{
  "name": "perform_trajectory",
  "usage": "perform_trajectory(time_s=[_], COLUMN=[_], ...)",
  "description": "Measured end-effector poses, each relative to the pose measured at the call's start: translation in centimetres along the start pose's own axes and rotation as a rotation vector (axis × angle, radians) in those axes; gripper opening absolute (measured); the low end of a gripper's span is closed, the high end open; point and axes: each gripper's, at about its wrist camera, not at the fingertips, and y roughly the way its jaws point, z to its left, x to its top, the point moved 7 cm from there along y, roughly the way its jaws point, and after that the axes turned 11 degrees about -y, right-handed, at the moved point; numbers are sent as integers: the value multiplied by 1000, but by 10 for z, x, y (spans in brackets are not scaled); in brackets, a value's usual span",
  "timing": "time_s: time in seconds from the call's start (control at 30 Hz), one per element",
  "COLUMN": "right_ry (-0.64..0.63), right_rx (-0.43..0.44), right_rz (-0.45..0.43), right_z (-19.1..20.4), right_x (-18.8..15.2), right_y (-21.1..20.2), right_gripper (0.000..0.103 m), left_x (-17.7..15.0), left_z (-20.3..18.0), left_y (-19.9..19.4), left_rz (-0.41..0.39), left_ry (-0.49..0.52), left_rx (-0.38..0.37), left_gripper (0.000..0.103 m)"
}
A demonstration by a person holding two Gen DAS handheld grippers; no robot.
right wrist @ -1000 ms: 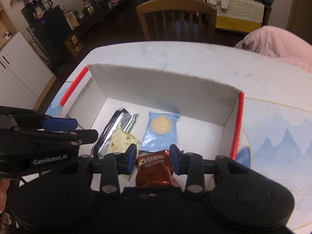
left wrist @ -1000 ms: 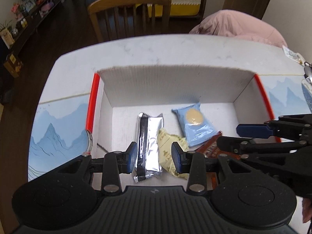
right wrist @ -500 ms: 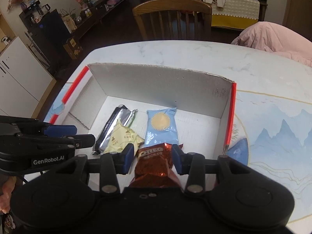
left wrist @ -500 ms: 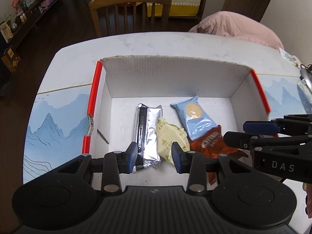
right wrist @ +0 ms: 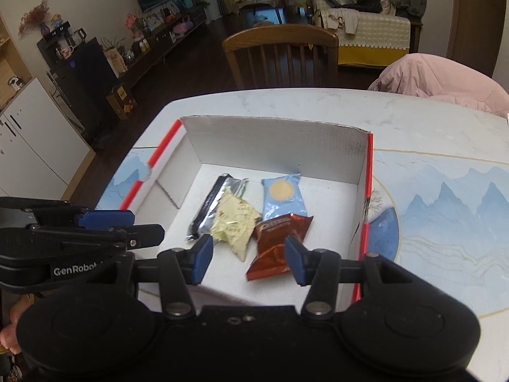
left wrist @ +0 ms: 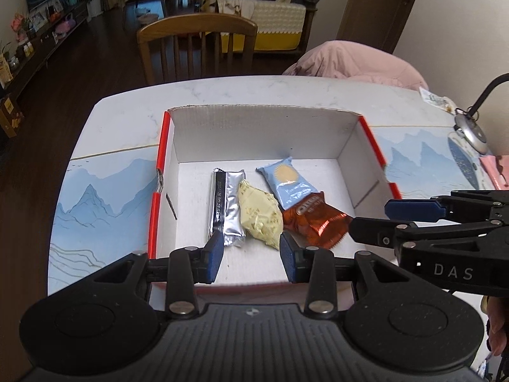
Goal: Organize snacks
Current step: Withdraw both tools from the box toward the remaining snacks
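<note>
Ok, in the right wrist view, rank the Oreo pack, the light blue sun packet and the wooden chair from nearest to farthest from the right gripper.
1. Oreo pack: in the box, its near end between the open right gripper fingers in the image.
2. Light blue sun packet: just beyond the Oreo pack, toward the box's back wall.
3. Wooden chair: past the table's far edge.
</note>
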Motion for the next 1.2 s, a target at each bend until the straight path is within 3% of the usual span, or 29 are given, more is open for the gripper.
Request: perform_trajectory(time_s=[0.53, 0.83, 1.0, 1.1, 1.2], right_ry=[-4, -6, -15, -15, -9], right_rx=[-2, 11, 18, 14, 16], right_rz=[-93, -130, -133, -134, -130], right_z=[48, 71, 83, 88, 91], right_x=[-26, -48, -60, -70, -81], right_y=[-57, -78, -84, -86, -86], right_gripper=[68, 84, 85, 94, 95], left_x=[-40, -64, -80, -89, -99], left_z=[15, 26, 31, 35, 40], left_y=[-67, -93, -105, -109, -112], left_rz=[-68, -87, -98, -96, -99], left_ry=[15, 14, 29, 27, 19], left_rx=[-40, -78, -84, -98, -104], left_gripper=[42, 54, 60, 61, 76])
